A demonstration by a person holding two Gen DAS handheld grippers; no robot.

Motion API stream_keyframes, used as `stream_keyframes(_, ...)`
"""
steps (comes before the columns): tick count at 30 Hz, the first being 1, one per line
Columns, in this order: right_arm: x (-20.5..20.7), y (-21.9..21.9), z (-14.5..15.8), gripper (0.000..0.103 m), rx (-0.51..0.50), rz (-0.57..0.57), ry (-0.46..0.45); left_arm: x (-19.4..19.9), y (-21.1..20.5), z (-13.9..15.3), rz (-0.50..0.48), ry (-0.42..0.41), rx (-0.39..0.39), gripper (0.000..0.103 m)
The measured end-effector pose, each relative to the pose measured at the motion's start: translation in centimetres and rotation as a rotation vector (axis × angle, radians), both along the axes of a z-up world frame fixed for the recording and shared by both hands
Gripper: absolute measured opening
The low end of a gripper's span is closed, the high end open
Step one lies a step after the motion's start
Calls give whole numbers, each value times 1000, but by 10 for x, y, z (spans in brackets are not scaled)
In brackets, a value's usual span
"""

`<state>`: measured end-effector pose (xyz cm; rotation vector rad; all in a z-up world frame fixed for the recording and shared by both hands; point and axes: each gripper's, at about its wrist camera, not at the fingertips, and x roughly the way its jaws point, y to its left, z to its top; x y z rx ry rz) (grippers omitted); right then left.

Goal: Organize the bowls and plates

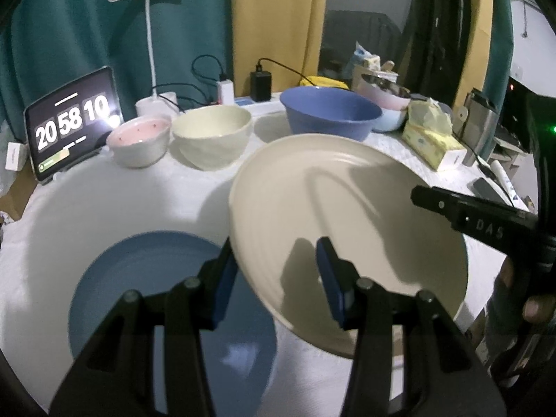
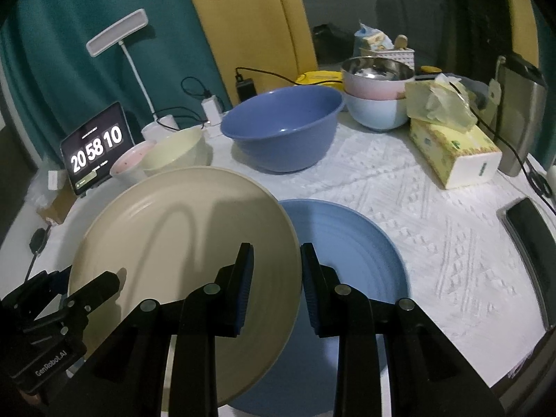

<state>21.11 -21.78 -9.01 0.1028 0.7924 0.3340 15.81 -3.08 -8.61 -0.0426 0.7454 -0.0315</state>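
Carrying cream plate (image 2: 180, 243) between left gripper (image 1: 274, 271) and right gripper (image 2: 274, 274), seemingly pinching opposite rims, above blue plate (image 2: 347, 253); bowls at twelve o'clock unsorted.

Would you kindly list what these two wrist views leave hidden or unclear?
- Round blue plate: partly covered by the tilted cream plate in both views.
- Small pink bowl: right wrist view, half hidden behind the cream plate's rim.
- Steel bowl: contents unreadable, too small and dark.
- Left gripper: whether its pads press the cream plate's rim is unclear.
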Motion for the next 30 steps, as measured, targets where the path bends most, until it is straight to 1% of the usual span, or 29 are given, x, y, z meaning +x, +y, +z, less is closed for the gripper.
stream_keyframes(13,4,-33,-12,30,-8,-47,8,13,-33,-14,-49,40,20,47)
stream_keyframes(20,5,-43,-16,30,-45,-95,-8,22,-49,-24,-75,63,37,47)
stream_keyframes(27,10,-53,-26,30,-58,-123,8,32,-61,-36,-98,91,40,47)
stream_keyframes(30,10,-54,-28,30,-71,-134,-2,34,-65,-37,-97,78,64,47)
